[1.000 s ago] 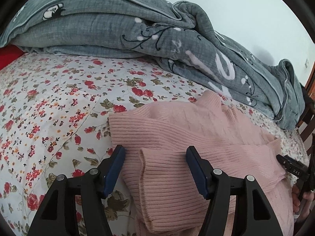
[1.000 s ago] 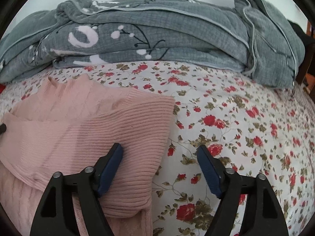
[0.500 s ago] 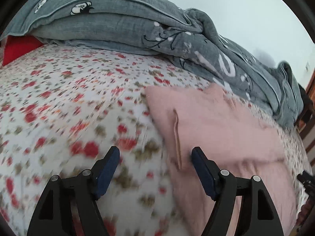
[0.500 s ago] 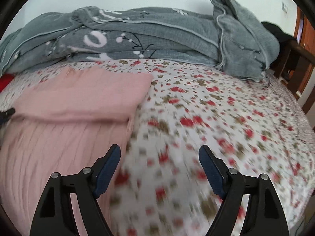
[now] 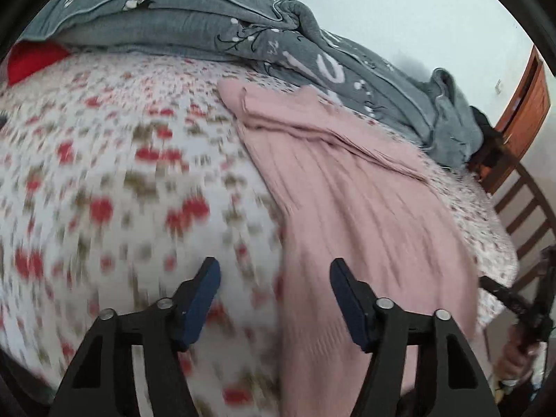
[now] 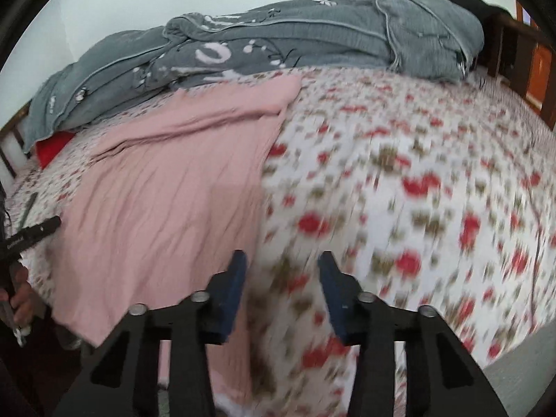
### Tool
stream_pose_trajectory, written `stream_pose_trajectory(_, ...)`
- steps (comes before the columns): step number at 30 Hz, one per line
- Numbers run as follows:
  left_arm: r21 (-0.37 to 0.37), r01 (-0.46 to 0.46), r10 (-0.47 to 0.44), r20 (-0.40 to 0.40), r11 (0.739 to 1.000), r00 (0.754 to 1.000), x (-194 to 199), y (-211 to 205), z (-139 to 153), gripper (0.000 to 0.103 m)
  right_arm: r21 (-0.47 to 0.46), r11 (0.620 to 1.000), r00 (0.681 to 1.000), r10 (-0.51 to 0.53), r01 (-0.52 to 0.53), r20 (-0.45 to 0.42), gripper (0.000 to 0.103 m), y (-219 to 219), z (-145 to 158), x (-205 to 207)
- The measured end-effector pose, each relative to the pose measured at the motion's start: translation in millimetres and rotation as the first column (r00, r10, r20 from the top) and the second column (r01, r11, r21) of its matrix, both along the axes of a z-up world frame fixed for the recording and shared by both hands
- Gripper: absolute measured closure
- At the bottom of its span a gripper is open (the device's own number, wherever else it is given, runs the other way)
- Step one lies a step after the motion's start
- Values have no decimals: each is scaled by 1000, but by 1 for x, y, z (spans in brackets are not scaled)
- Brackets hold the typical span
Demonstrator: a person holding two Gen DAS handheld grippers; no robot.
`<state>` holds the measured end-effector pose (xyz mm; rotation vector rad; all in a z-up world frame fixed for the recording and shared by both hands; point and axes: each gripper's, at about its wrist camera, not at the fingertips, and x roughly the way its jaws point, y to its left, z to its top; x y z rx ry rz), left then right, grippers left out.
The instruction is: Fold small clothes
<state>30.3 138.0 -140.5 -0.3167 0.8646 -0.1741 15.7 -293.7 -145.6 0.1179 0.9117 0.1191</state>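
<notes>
A pink ribbed sweater [image 5: 351, 187] lies spread on the floral bed sheet [image 5: 114, 173], its sleeves folded across the top, its lower part hanging toward the near bed edge. My left gripper [image 5: 274, 299] hovers over the sweater's left edge near the hem; its jaws are closing with nothing pressed between them. In the right wrist view the sweater [image 6: 173, 187] lies left of centre. My right gripper [image 6: 279, 292] hovers at the sweater's right edge near the hem, jaws closing, pads apart and gripping nothing.
A grey quilt [image 5: 215, 24] is heaped along the far side of the bed, also visible as a grey quilt [image 6: 278, 41]. A red pillow [image 5: 31, 60] sits at far left. A wooden bed frame [image 5: 521, 201] and door stand at right. A hand [image 6: 21, 299] holds the other gripper.
Both grippers have pulled back from the folded sleeves toward the sweater's hem at the near bed edge. The right jaws have narrowed noticeably; the left jaws widened, then narrowed.
</notes>
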Motion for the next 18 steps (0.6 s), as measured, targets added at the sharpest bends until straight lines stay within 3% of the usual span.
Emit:
stream_pose_trajectory(6, -21, 36, -37, -23, 999, 999, -44, -9, -7, 56, 49, 998, 999, 34, -35, 14, 63, 4, -8, -45)
stream_pose_trajectory(12, -21, 76, -78, -69, 997, 995, -49, -21, -29, 58, 66, 996, 998, 68, -68, 8, 63, 10, -22, -63)
stream_pose_trajectory(15, 5, 74, -74, -47, 997, 996, -51, -26, -28, 58, 58, 995, 997, 81, -81, 0, 63, 17, -33, -66)
stream_pose_trajectory(18, -39, 73, -75, -54, 997, 996, -50, -25, -29, 58, 78, 993, 996, 86, -85, -18, 63, 22, -42, -68)
